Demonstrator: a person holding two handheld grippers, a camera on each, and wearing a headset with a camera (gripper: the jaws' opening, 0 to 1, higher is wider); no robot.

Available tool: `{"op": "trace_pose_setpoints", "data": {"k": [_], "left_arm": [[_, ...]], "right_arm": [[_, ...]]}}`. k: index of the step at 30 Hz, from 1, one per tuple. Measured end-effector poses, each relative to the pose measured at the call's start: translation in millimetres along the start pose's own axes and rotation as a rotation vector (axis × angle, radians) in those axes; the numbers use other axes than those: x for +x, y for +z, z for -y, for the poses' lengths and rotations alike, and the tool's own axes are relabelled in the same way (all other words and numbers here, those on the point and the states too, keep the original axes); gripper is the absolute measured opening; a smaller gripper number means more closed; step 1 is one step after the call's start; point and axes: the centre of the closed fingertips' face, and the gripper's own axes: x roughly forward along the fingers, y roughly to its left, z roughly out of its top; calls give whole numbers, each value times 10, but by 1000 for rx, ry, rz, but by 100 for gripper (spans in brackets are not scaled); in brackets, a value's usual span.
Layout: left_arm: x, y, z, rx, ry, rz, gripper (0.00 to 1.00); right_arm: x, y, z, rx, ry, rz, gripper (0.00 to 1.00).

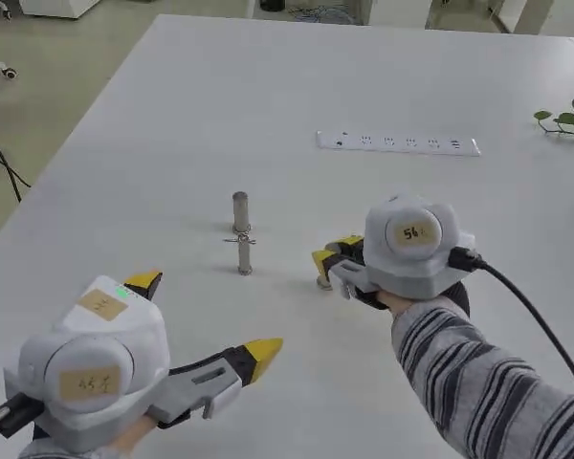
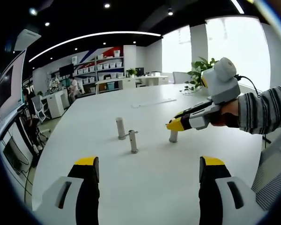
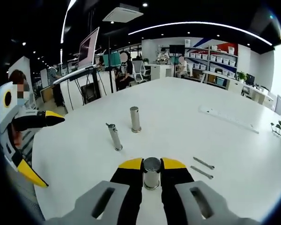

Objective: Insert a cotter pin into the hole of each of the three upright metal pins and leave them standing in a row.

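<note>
Far pin (image 1: 240, 212) behind near pin (image 1: 245, 256); 3rd pin (image 3: 151, 174) to right, betw. right gripper (image 3: 151, 164) jaws.

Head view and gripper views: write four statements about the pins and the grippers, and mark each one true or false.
1. The right gripper is shut on a metal pin. True.
2. The left gripper holds a cotter pin. False: its jaws stand apart with nothing between them.
3. Two loose cotter pins lie on the table beside the right gripper. True.
4. The far pin carries a cotter pin. False: the inserted cotter pin sits through the nearer standing pin, and the far pin looks bare.
</note>
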Motion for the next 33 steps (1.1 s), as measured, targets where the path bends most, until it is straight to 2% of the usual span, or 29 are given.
{"op": "trace_pose_setpoints", "data": {"k": [3, 6, 10, 13, 15, 18, 21, 25, 30, 33], "left_arm": [[-11, 8, 26, 1, -6, 4, 87], [-19, 6, 48, 8, -9, 4, 87], [-32, 12, 68, 13, -15, 13, 87], [-33, -13, 78, 13, -18, 5, 87], [-38, -21, 87, 15, -18, 2, 87], [-35, -21, 99, 13, -21, 5, 87], [-32, -33, 105, 15, -21, -2, 87], [-35, -51, 112, 20, -24, -7, 87], [-38, -61, 127, 29, -29, -8, 87], [-37, -68, 136, 34, -33, -12, 87]], "right_arm": [[-44, -76, -39, -15, -12, -13, 9], [-83, -155, -63, 5, -28, -21, 9], [-120, -180, -88, 7, -51, -17, 9], [-141, -204, -87, 32, -82, -16, 9], [-158, -216, -93, 23, -99, -19, 9], [-165, -226, -75, 55, -136, -15, 9], [-182, -244, -36, 127, -195, -13, 9], [-185, -249, -32, 153, -248, -31, 9], [-190, -260, -25, 176, -274, -49, 9], [-192, -268, -26, 207, -271, -56, 10]]}}
